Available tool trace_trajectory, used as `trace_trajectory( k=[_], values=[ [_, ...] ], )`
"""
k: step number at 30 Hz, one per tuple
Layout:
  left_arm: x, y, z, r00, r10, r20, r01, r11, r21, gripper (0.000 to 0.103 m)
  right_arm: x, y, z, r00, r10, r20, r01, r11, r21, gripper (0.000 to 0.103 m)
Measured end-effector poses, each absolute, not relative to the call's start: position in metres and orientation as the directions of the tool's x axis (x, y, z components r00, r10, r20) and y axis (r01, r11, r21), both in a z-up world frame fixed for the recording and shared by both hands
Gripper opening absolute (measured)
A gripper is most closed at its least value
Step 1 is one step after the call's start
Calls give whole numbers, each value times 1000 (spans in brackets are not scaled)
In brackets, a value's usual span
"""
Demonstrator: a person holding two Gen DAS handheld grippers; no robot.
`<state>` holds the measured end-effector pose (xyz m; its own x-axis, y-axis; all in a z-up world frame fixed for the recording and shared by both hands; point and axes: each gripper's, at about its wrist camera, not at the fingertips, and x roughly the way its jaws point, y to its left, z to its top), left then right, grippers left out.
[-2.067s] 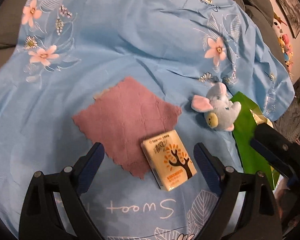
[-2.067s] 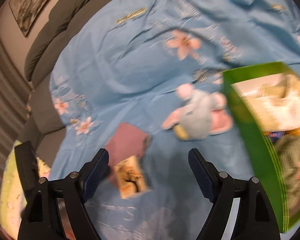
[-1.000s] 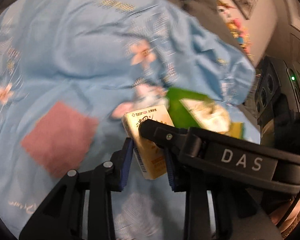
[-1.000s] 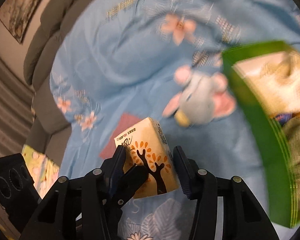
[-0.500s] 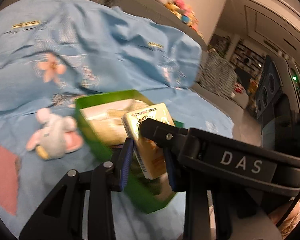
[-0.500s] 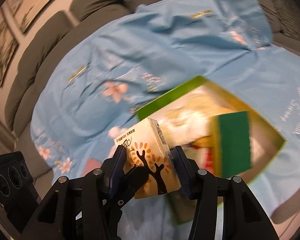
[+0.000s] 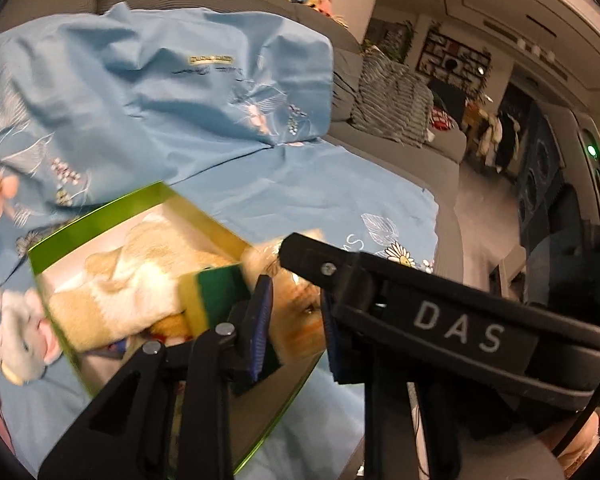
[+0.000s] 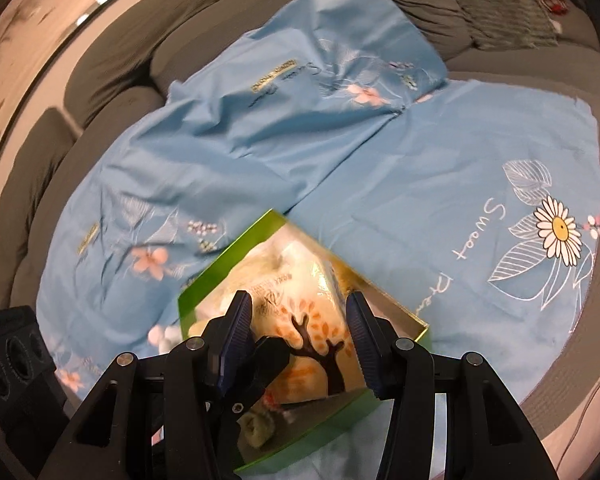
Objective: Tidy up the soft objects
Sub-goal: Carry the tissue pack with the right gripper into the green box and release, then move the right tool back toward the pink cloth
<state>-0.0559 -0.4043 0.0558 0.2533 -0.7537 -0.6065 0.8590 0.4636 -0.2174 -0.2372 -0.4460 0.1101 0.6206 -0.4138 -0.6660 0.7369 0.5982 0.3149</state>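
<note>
On a sofa's blue sheet [image 8: 420, 168], both the left gripper [image 7: 296, 316] and right gripper [image 8: 300, 340] pinch a light, squashy tissue pack [image 8: 312, 344] by its sides over the green box [image 8: 204, 280]; the left jaws have just closed further.

Both grippers clamp the same tissue pack [image 8: 300, 336] and hold it over the open green box [image 7: 100, 220], angled downward toward it. The left gripper [image 7: 294, 316] pinches the pack between its blue pads; its jaws have just been closing further on it. The right gripper [image 8: 298, 340] squeezes the pack's two sides, its black finger crossing in front of the left gripper's.
</note>
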Motion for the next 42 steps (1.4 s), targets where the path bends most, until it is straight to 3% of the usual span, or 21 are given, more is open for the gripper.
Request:
trace_trajectory(
  k=[4, 14, 24, 28, 32, 36, 38, 42],
  values=[
    [-50, -416, 41, 249, -717, -651, 854, 480, -202, 15, -226, -458, 94, 624, -345, -701, 720, 602, 345, 53],
    [-17, -400, 6, 252, -669, -700, 771, 575, -272, 15, -192, -466, 50, 504, -290, -813, 764, 589, 263, 53],
    [-22, -381, 20, 274, -695, -665, 756, 583, -298, 21, -191, -450, 64, 550, -325, -770, 740, 617, 268, 53],
    [-24, -366, 31, 290, -716, -635, 748, 583, -315, 28, -190, -443, 73, 588, -337, -735, 723, 627, 290, 53],
    [-23, -342, 43, 300, -741, -600, 735, 581, -350, 34, -185, -431, 82, 659, -304, -688, 669, 656, 350, 63],
    [-23, -305, 56, 360, -741, -567, 698, 617, -363, 43, -175, -409, 88, 677, -348, -648, 667, 662, 341, 81],
    [-21, -287, 57, 389, -730, -562, 676, 641, -365, 49, -167, -392, 89, 682, -376, -627, 668, 670, 325, 83],
    [-19, -246, 58, 445, -692, -569, 625, 695, -355, 58, -143, -359, 84, 719, -294, -629, 586, 743, 322, 87]
  ],
)
